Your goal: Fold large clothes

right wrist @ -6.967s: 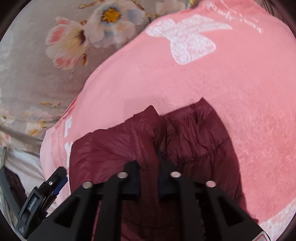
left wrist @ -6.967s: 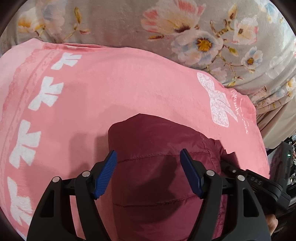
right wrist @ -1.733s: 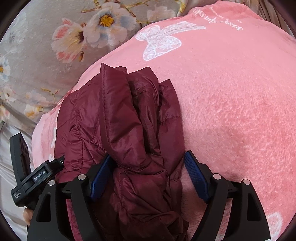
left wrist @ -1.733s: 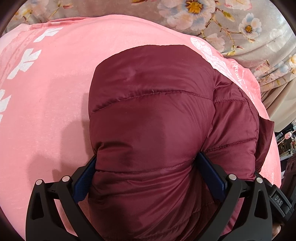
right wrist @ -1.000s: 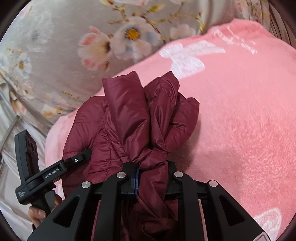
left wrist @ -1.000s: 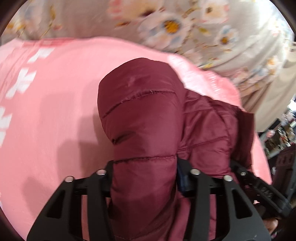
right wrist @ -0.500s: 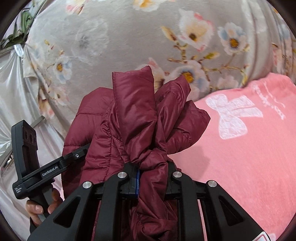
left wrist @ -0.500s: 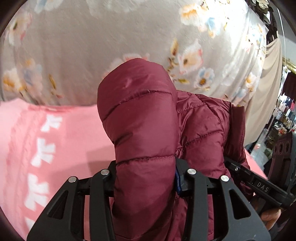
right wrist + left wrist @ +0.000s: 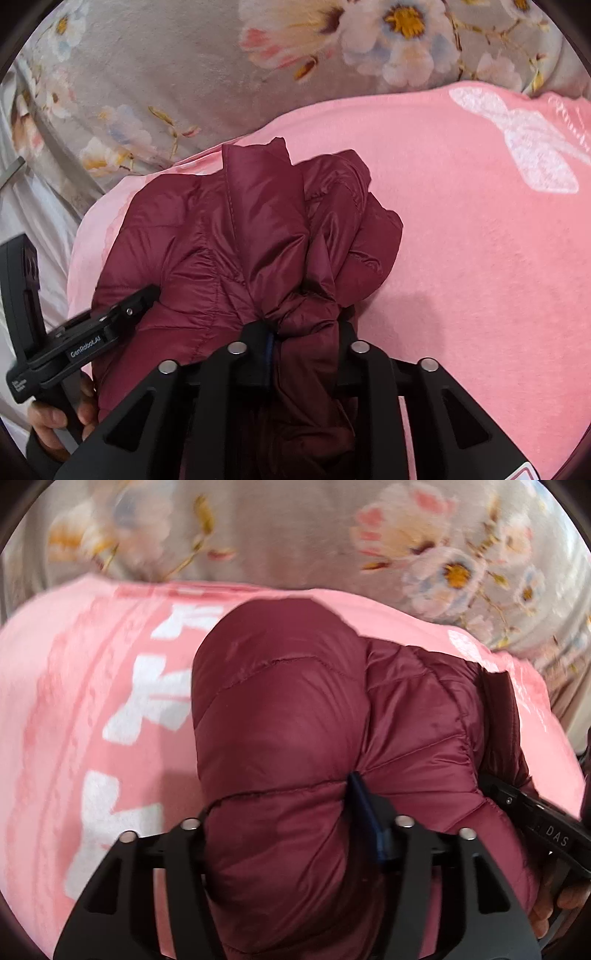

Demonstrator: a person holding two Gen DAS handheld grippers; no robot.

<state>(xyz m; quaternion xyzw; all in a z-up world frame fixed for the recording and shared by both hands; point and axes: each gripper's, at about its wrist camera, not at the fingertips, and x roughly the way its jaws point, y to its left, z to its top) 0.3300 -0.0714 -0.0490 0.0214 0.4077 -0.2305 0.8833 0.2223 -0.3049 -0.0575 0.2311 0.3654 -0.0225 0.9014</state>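
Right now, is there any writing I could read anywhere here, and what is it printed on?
"DAS": on the black body of the right gripper.
"GenRobot.AI": on the black body of the left gripper.
Small white print lower on that body: too small to read.
Cursive white script on the pink blanket: blurred, unreadable.

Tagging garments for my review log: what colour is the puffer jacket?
Dark maroon, quilted puffer jacket; it shows best in the right wrist view, against the pink blanket.
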